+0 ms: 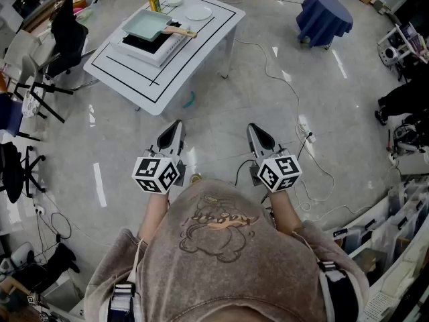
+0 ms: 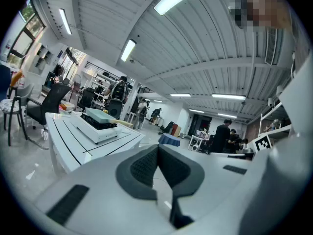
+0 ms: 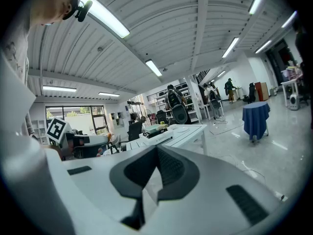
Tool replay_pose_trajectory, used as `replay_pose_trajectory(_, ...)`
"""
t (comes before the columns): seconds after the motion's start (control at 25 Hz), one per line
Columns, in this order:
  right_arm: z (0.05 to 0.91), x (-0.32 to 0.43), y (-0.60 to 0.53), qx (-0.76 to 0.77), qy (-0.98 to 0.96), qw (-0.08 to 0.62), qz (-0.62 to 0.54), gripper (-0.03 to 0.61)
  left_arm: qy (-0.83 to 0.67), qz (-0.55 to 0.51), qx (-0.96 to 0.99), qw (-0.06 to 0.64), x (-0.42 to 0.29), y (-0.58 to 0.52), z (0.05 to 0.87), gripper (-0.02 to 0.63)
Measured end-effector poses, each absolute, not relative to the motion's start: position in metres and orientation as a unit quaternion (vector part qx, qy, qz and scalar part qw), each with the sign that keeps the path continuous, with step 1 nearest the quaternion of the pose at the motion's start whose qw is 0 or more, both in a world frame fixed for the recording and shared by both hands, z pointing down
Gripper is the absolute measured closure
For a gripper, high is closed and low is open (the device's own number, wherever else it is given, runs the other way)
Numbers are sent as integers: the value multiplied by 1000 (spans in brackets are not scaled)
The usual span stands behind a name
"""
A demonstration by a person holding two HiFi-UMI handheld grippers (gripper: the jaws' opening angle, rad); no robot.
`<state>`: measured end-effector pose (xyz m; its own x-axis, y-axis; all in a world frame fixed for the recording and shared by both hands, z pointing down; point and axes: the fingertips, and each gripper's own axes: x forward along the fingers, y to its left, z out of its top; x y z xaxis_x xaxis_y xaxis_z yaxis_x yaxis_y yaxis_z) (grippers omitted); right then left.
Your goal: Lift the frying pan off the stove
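The pale green frying pan [image 1: 149, 24] with its wooden handle [image 1: 179, 31] rests on a white stove [image 1: 155, 47] on the white table [image 1: 201, 42], far ahead of me across the floor. My left gripper [image 1: 177, 123] and right gripper [image 1: 253, 127] are held close to my body, pointing toward the table, well short of it. Both are shut with nothing between their pads. The left gripper view shows its shut gripper [image 2: 157, 148] and the frying pan [image 2: 100, 114] far off at the left. The right gripper view shows its shut gripper [image 3: 157, 150] and the pan [image 3: 153, 128] small in the distance.
A white plate [image 1: 198, 12] and a yellow bottle [image 1: 154, 3] share the table. Black chairs [image 1: 67, 32] stand to its left, and a blue-draped round table [image 1: 324, 17] is at the back right. Cables [image 1: 295, 136] trail over the floor by my right side.
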<state>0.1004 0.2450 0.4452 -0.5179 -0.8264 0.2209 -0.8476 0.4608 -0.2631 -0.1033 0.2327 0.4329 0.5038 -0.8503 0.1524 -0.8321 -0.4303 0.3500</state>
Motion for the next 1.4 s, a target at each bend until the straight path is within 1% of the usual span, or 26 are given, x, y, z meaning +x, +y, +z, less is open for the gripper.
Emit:
replay_pose_trajectory(0.36, 445, 91, 245, 490, -851, 17, 185, 580, -488, -24, 851, 194, -106, 229, 432, 606)
replay_pose_trajectory(0.6, 444, 68, 238, 504, -847, 15, 170, 580, -471, -28, 861, 190, -126, 215, 433, 606)
replay_pose_trajectory(0.76, 451, 55, 242, 520, -837, 16, 172, 580, -446, -46, 867, 217, -136, 210, 443, 606)
replay_pose_trajectory(1.0, 457, 31, 237, 530, -830, 20, 172, 580, -434, -45, 872, 219, -156, 190, 447, 606)
replay_pose_trajectory(1.4, 467, 26, 200, 538, -823, 19, 180, 580, -431, -42, 873, 222, -160, 153, 453, 606)
